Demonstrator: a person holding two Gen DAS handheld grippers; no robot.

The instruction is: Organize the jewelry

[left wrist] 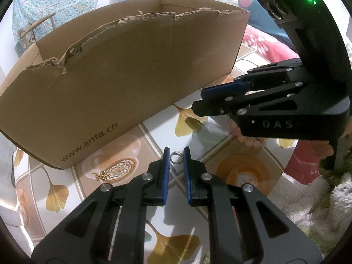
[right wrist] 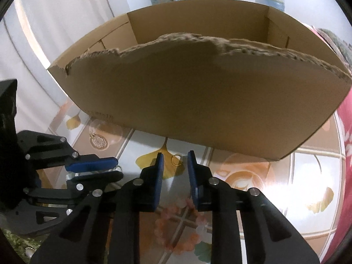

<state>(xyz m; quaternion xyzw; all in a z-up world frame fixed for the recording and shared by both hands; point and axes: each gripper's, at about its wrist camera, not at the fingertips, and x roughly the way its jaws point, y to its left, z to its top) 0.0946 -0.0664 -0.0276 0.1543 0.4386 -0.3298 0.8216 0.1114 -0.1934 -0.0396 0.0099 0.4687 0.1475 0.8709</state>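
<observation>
Pink bead bracelet [right wrist: 180,226] under right tongs [right wrist: 175,158] only

Matt brown cardboard box [left wrist: 123,70] with a rough torn edge; glossy printed tablecloth [left wrist: 158,136]; shiny metal ring [left wrist: 176,156]; matt black gripper [left wrist: 176,154] with blue ribbed pads [left wrist: 166,171]

Both wrists — close (downward), sharing box [left wrist: 123,66].

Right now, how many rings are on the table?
2. A silver ring lies between the left claw's tips; a gold ring lies between the right claw's tips. The cardboard box may hide more.
</observation>
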